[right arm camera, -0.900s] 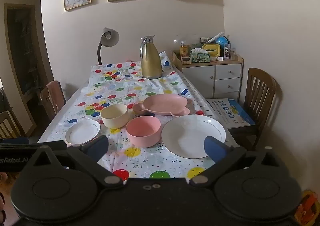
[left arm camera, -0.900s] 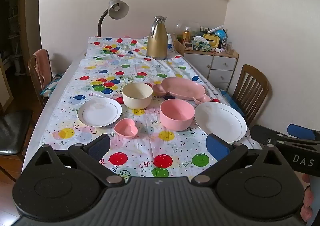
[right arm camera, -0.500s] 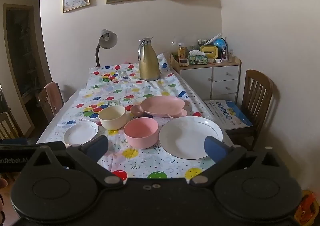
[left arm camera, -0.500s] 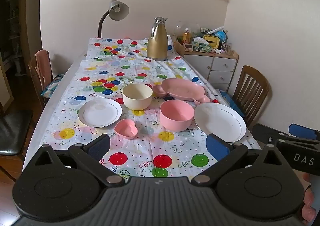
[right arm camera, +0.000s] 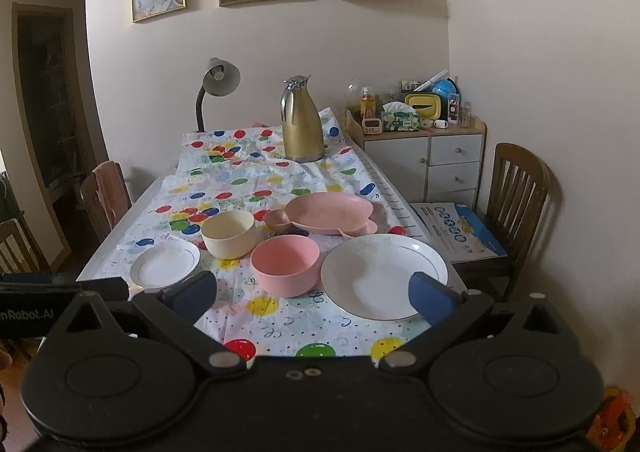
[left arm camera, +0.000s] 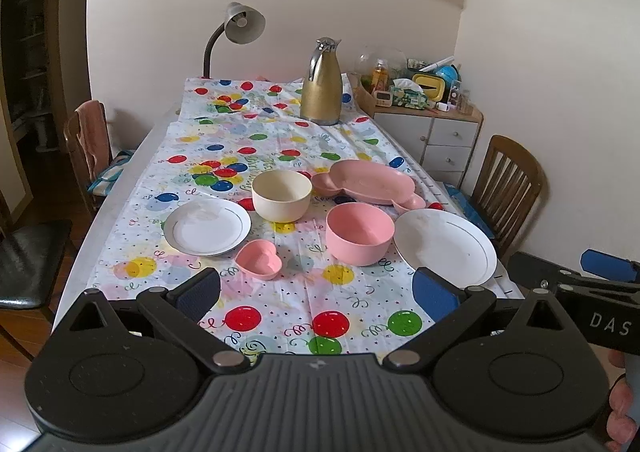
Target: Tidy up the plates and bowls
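Observation:
On the balloon tablecloth stand a small white plate (left arm camera: pixel 207 226), a cream bowl (left arm camera: pixel 281 195), a pink bowl (left arm camera: pixel 359 233), a small pink heart dish (left arm camera: pixel 259 258), a pink divided tray (left arm camera: pixel 370 182) and a large white plate (left arm camera: pixel 446 246). The right wrist view shows the large plate (right arm camera: pixel 380 272), pink bowl (right arm camera: pixel 285 264), cream bowl (right arm camera: pixel 229 233), small plate (right arm camera: pixel 165 264) and tray (right arm camera: pixel 330 212). My left gripper (left arm camera: pixel 316 288) is open and empty, held back above the table's near end. My right gripper (right arm camera: pixel 312 292) is open and empty, also short of the dishes.
A gold thermos jug (left arm camera: pixel 321 92) and a desk lamp (left arm camera: pixel 240 26) stand at the table's far end. A cluttered cabinet (left arm camera: pixel 432 132) and a wooden chair (left arm camera: pixel 508 188) are to the right, more chairs (left arm camera: pixel 86 144) to the left.
Both grippers have drawn back and risen slightly, so the dishes look a little farther away. No dish has moved.

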### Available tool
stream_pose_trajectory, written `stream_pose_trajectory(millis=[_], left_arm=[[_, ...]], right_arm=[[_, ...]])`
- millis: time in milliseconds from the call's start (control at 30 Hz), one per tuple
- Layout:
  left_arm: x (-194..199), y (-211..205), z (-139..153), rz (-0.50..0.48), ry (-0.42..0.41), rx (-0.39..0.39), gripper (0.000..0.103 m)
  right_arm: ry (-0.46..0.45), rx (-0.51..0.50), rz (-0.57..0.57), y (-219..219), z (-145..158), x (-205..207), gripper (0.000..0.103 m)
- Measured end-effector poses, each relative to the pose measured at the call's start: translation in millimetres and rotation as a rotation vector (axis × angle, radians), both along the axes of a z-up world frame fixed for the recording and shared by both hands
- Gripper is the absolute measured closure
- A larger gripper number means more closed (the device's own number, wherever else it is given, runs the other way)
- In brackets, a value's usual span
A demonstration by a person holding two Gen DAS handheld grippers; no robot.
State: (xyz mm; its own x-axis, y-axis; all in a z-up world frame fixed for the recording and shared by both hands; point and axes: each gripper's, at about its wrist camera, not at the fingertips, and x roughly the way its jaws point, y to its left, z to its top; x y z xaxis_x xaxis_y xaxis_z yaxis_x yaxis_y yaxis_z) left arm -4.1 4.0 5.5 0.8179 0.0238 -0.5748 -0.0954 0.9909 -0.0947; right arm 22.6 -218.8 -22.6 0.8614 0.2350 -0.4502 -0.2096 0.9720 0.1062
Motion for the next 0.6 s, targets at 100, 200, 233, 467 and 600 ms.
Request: stream_pose_trajectory(millis=[100, 200, 233, 467, 600], left_arm=[[-0.3, 0.3, -0.1, -0.001, -0.002, 0.001, 0.000], [-0.7, 0.1, 0.5, -0.001, -0.002, 0.001, 0.000], [-0.8, 0.0, 0.5, -0.001, -0.002, 0.001, 0.000], [-1.6, 1.2, 1.0, -0.001, -0.004, 0.001, 0.000], [-3.7, 5.9, 2.9, 0.000, -0.009, -0.003, 0.000]], right_arm=[[-0.005, -0.002, 0.006, 1.6, -0.7, -0.4, 0.001], [-0.010, -0.003, 0.011, 3.4, -1.2, 0.2, 0.001], [-0.010, -0.004, 0.014, 4.1, -1.3, -0.1, 0.001], [-0.008, 0.003, 0.032, 4.8, -1.6, -1.6, 0.000], [-0.006, 0.015, 0.052, 6.7, -0.7, -5.0, 0.000]])
